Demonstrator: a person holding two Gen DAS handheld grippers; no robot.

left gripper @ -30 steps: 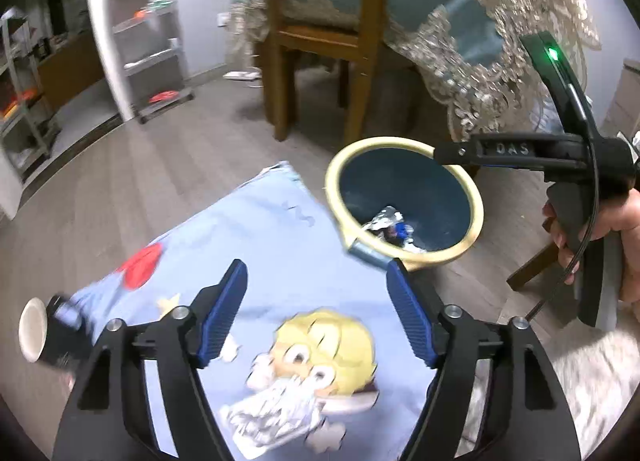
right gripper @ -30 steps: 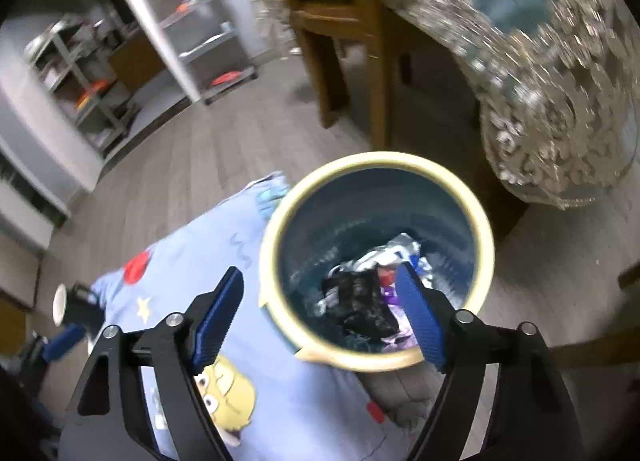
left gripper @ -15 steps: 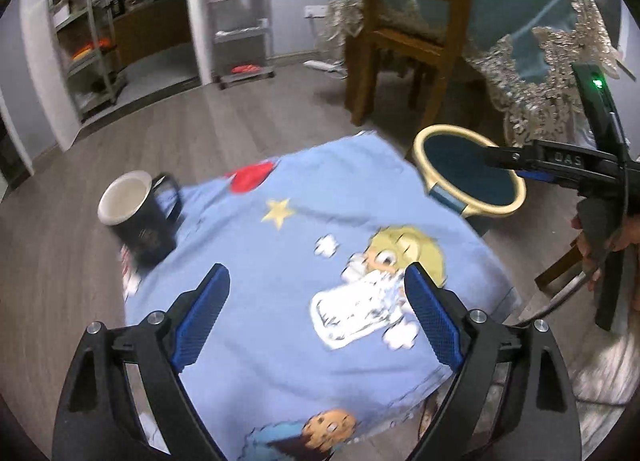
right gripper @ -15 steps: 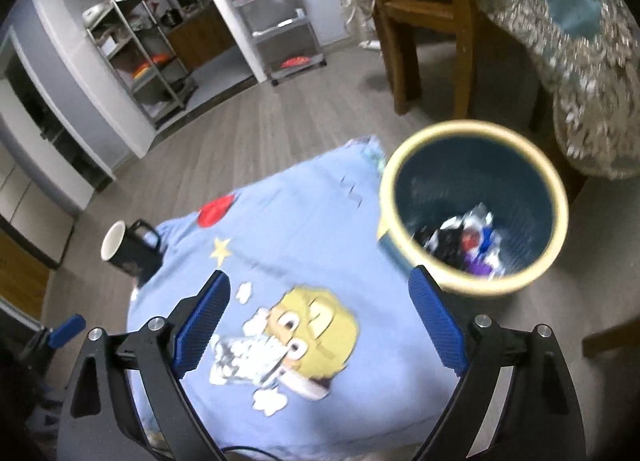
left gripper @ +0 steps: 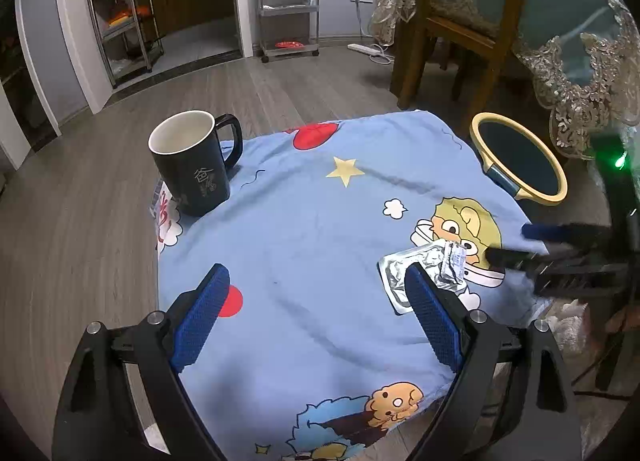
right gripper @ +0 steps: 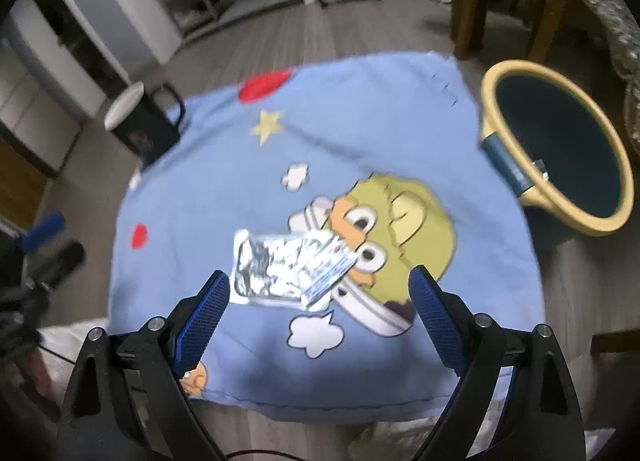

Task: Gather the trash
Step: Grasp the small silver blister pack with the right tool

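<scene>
A crumpled silver foil wrapper (left gripper: pixel 430 269) (right gripper: pixel 288 269) lies on the blue cartoon cloth (left gripper: pixel 304 221) over a small table. My right gripper (right gripper: pixel 319 281) hovers open just short of the wrapper, which lies ahead of and between its fingertips, untouched. In the left wrist view the right gripper (left gripper: pixel 532 241) shows blurred at the right, beside the wrapper. My left gripper (left gripper: pixel 316 277) is open over bare cloth, with the wrapper by its right fingertip. The yellow-rimmed dark bin (left gripper: pixel 554 199) (right gripper: pixel 576 226) stands on the floor off the table's right edge.
A black mug (left gripper: pixel 192 169) (right gripper: pixel 140 125) stands at the cloth's far left corner. Behind the bin are a wooden chair (left gripper: pixel 460 21) and a table draped in lace-edged cloth (left gripper: pixel 580 73). Metal shelves (left gripper: pixel 288 1) line the far wall. Wood floor surrounds the table.
Both views swung from the bin to the clothed table. The right gripper left the bin's mouth and came down towards the wrapper. Both pairs of jaws stand wider. The mug came into view.
</scene>
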